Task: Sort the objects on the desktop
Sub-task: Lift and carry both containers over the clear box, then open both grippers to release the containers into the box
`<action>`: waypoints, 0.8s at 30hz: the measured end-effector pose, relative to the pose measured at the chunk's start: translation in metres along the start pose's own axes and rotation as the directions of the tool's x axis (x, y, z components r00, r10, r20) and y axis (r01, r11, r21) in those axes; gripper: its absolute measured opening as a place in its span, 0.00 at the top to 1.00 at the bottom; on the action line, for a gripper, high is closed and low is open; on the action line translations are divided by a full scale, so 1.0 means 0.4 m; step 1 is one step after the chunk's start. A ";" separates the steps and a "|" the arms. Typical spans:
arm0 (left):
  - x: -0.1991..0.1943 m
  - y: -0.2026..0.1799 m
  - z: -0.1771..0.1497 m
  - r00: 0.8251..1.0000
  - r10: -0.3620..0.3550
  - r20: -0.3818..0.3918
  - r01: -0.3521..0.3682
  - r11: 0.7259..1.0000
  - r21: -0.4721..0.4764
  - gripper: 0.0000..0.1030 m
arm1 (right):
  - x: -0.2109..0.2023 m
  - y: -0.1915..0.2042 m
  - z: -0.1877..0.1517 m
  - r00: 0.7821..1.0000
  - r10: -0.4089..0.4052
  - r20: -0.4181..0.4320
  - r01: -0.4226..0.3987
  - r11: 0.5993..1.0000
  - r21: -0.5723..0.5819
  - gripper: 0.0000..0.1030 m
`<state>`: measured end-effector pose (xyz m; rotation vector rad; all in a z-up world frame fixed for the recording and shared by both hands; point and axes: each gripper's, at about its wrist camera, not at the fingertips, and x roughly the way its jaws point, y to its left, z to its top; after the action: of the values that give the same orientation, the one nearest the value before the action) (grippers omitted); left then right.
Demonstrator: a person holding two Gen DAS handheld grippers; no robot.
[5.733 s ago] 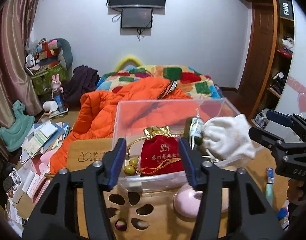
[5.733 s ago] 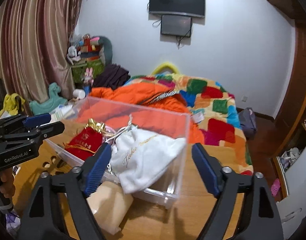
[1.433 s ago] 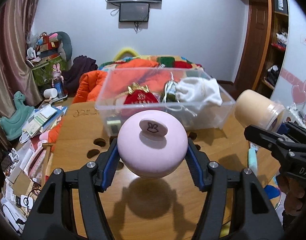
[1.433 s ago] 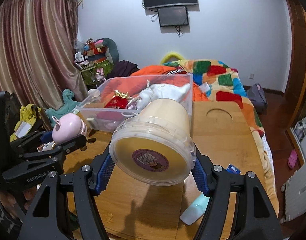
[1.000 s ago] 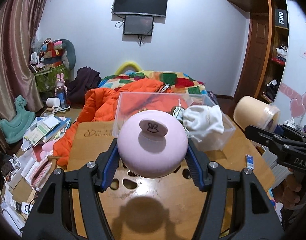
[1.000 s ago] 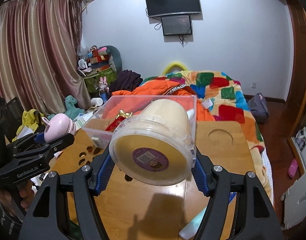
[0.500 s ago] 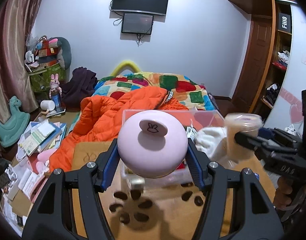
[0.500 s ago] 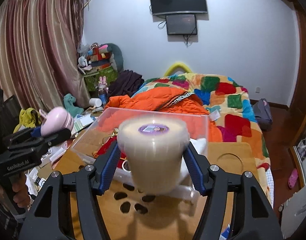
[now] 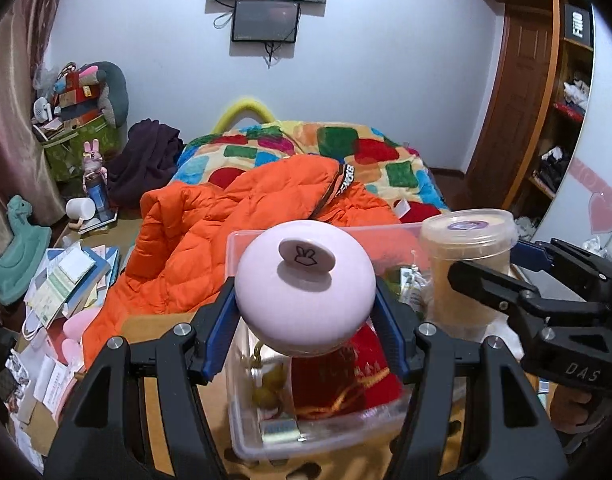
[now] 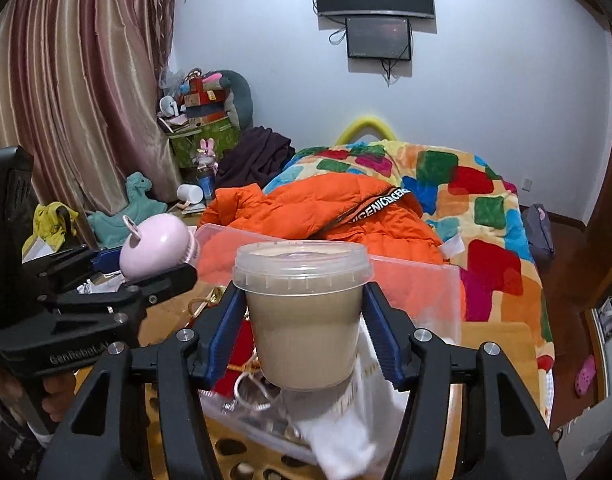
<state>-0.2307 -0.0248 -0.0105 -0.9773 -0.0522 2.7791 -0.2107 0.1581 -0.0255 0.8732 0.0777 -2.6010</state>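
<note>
the right gripper [image 10: 303,336], jaws closing, is clamped on a lidded beige tub [image 10: 303,312], held over the clear bin [image 10: 418,280]; smooth tapered walls may slip, so it is best pinched under the rim. the left gripper [image 9: 306,320] is clamped on a pink dome [image 9: 306,292], likely light, above the bin's near left. thin bin walls must be cleared; open room lies above.

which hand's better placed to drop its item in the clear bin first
Left, probably. Its left gripper holds the pink round case directly above the clear bin; the right gripper's jaws are closing on the beige tub.
</note>
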 end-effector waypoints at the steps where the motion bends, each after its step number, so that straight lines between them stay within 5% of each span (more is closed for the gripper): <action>1: 0.011 0.000 0.002 1.000 0.001 -0.008 -0.001 1.000 0.002 0.40 | 0.017 -0.003 0.001 1.000 0.006 -0.016 -0.006 1.000 0.006 0.46; 10: 0.082 -0.007 -0.014 0.996 0.044 -0.082 -0.040 0.998 0.049 0.40 | 0.101 -0.003 -0.007 0.995 -0.004 -0.098 0.001 1.000 -0.027 0.46; 15: 0.079 -0.013 -0.014 0.995 0.050 -0.086 -0.044 0.996 0.073 0.39 | 0.129 -0.035 -0.016 0.984 0.063 -0.165 -0.059 0.998 0.028 0.43; 24: 0.026 -0.017 -0.001 0.998 0.040 -0.057 -0.036 0.996 0.078 0.29 | 0.042 0.006 -0.014 0.996 -0.024 -0.088 0.017 0.997 -0.080 0.29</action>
<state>-0.2374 -0.0158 -0.0166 -1.0504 0.0827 2.7615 -0.2188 0.1512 -0.0398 0.9640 0.2136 -2.5580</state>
